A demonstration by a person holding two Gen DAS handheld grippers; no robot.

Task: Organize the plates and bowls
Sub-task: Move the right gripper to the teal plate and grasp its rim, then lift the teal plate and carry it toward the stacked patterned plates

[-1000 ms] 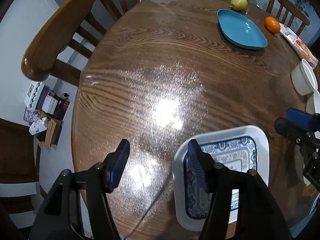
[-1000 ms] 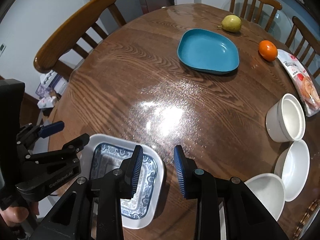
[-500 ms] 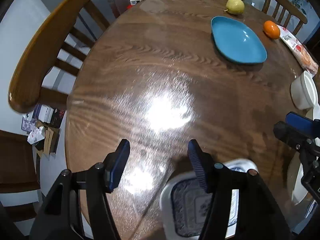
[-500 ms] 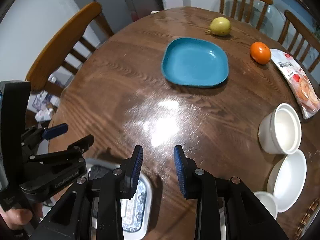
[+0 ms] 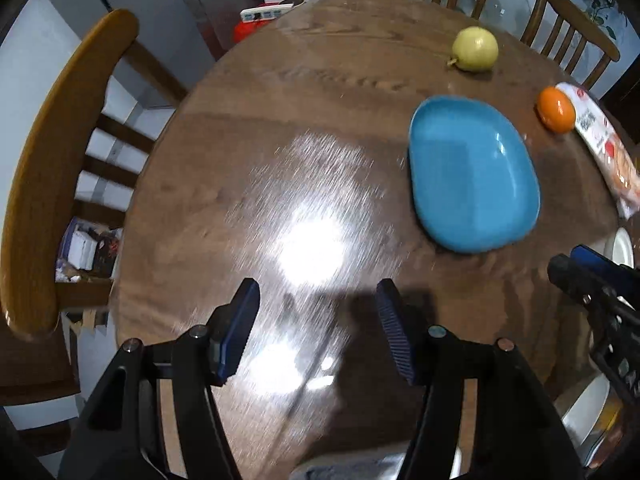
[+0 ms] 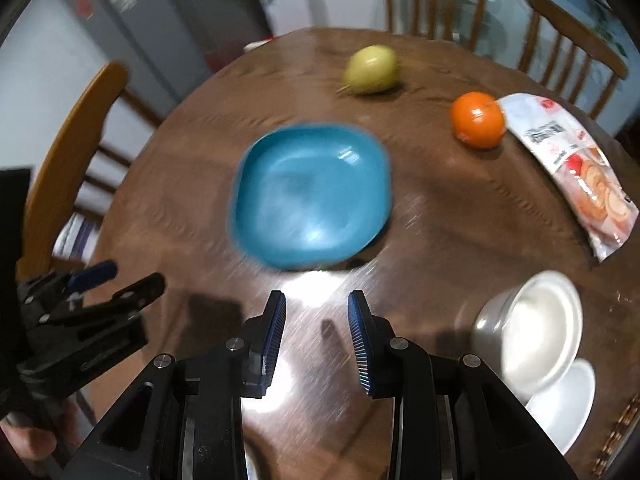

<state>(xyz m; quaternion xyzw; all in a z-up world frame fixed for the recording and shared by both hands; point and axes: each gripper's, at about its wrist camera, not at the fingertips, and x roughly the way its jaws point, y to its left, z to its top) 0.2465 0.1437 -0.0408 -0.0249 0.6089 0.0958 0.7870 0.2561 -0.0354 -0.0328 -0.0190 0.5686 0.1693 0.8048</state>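
Observation:
A blue square plate lies on the round wooden table, just ahead of my right gripper, which is open and empty. It also shows in the left wrist view, ahead and right of my open, empty left gripper. A white deep bowl and a shallower white bowl sit at the right. The edge of the white patterned plate shows at the bottom of the left wrist view, behind the left gripper. The right gripper shows at the right of the left wrist view.
A yellow pear, an orange and a snack packet lie at the table's far side. Wooden chairs stand at the left and behind. The left gripper shows at the left.
Both grippers have moved forward over the table toward the blue plate. The patterned plate has slid back out of view beneath them. Both stay open.

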